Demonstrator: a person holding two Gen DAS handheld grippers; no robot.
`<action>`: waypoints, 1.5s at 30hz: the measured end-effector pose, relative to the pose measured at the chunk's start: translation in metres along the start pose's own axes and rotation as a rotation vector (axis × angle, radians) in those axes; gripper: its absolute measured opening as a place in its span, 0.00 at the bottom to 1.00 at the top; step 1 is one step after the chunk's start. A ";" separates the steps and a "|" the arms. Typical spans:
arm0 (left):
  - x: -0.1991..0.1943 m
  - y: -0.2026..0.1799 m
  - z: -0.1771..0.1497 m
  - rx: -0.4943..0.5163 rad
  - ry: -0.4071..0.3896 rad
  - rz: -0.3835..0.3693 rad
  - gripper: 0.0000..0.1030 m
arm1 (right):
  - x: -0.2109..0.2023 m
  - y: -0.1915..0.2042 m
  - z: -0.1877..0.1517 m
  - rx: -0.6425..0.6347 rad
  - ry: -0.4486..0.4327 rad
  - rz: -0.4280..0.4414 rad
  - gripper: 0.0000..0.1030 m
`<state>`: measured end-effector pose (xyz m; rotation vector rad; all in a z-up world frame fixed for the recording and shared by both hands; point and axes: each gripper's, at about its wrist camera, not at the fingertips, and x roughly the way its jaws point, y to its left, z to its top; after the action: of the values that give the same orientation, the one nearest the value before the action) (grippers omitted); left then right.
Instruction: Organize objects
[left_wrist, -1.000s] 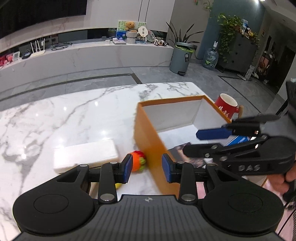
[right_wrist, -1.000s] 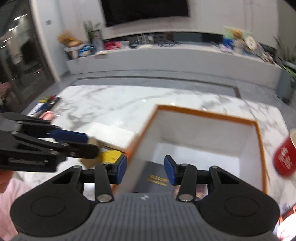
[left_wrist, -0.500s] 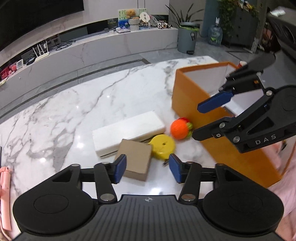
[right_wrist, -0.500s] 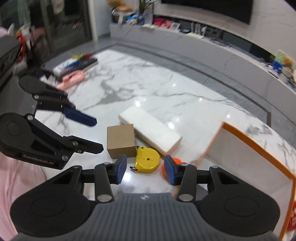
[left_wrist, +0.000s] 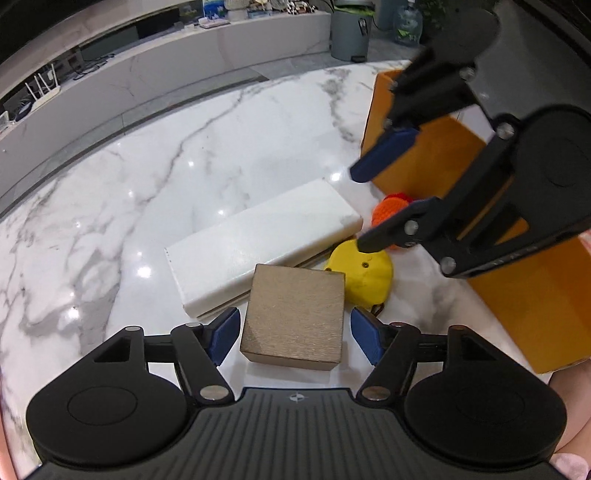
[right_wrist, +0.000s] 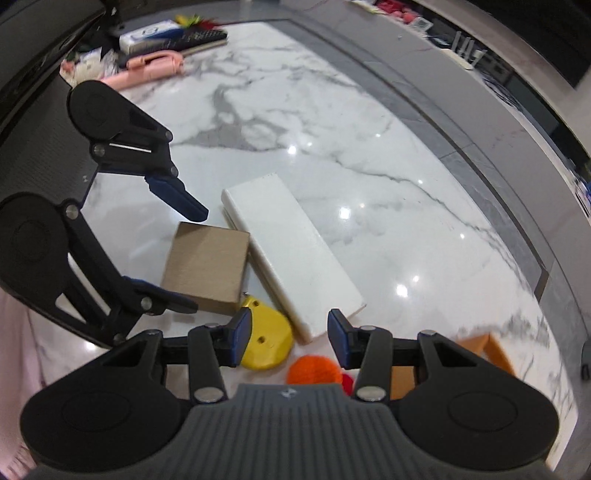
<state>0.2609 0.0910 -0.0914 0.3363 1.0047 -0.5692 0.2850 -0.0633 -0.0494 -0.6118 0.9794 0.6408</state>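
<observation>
A brown cardboard box (left_wrist: 295, 314) lies on the marble table, and my open left gripper (left_wrist: 293, 339) straddles it without closing. Behind it lies a long white box (left_wrist: 258, 251). A yellow tape measure (left_wrist: 364, 273) and an orange knitted ball (left_wrist: 388, 210) lie to its right. My right gripper (right_wrist: 290, 336) is open and empty, over the tape measure (right_wrist: 266, 343) and white box end (right_wrist: 291, 262). The brown box (right_wrist: 205, 266) and ball (right_wrist: 314, 371) also show there. An orange storage box (left_wrist: 436, 155) stands at right.
The right gripper shows in the left wrist view (left_wrist: 365, 210), hovering above the tape measure and ball. The left gripper shows in the right wrist view (right_wrist: 188, 258). Pink items (right_wrist: 147, 70) and a keyboard (right_wrist: 199, 37) lie at the table's far end.
Both grippers have left the orange box and moved down toward the loose objects. My left gripper has opened wider and come around the brown box; my right gripper has dropped over the tape measure.
</observation>
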 end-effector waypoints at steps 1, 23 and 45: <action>0.002 0.001 -0.001 0.006 0.004 -0.005 0.77 | 0.005 -0.001 0.003 -0.018 0.009 0.006 0.46; -0.017 0.023 -0.034 -0.024 0.000 -0.066 0.67 | 0.063 0.007 0.048 -0.391 0.128 0.073 0.54; -0.047 0.035 -0.035 -0.007 0.077 -0.003 0.65 | 0.093 0.005 0.073 -0.349 0.170 0.114 0.63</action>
<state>0.2381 0.1513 -0.0685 0.3530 1.0815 -0.5584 0.3590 0.0119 -0.1018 -0.9346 1.0753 0.8819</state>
